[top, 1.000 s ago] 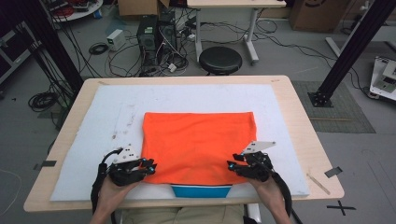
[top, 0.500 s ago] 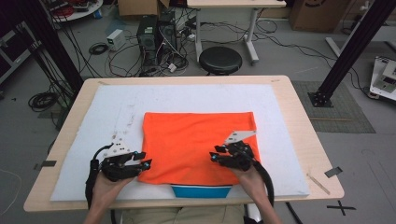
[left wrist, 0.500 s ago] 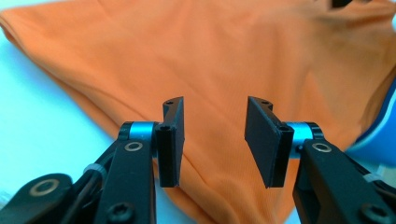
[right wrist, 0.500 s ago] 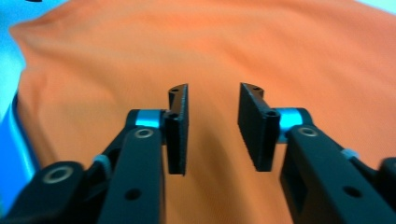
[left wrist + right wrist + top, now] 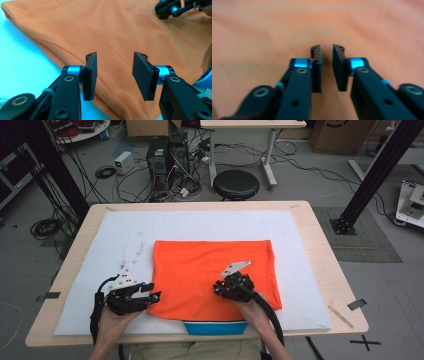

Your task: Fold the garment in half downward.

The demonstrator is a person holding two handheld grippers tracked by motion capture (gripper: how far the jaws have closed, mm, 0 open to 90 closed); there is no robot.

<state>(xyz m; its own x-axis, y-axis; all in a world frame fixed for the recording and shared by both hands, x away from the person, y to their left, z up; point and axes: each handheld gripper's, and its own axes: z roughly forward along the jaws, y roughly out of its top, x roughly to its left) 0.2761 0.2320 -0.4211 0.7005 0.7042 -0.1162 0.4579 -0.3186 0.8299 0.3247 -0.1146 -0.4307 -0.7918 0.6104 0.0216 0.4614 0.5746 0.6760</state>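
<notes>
Left gripper jaws wide at orange cloth edge; right gripper narrow gap (view blurred).

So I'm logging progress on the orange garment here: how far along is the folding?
Done: the orange garment lies flat as a rough rectangle on the white mat. In hand: nothing is gripped; the left gripper is open at its near left edge, and the right gripper, fingers narrowly apart, hovers over the cloth. Left: grasping and any further fold.
</notes>
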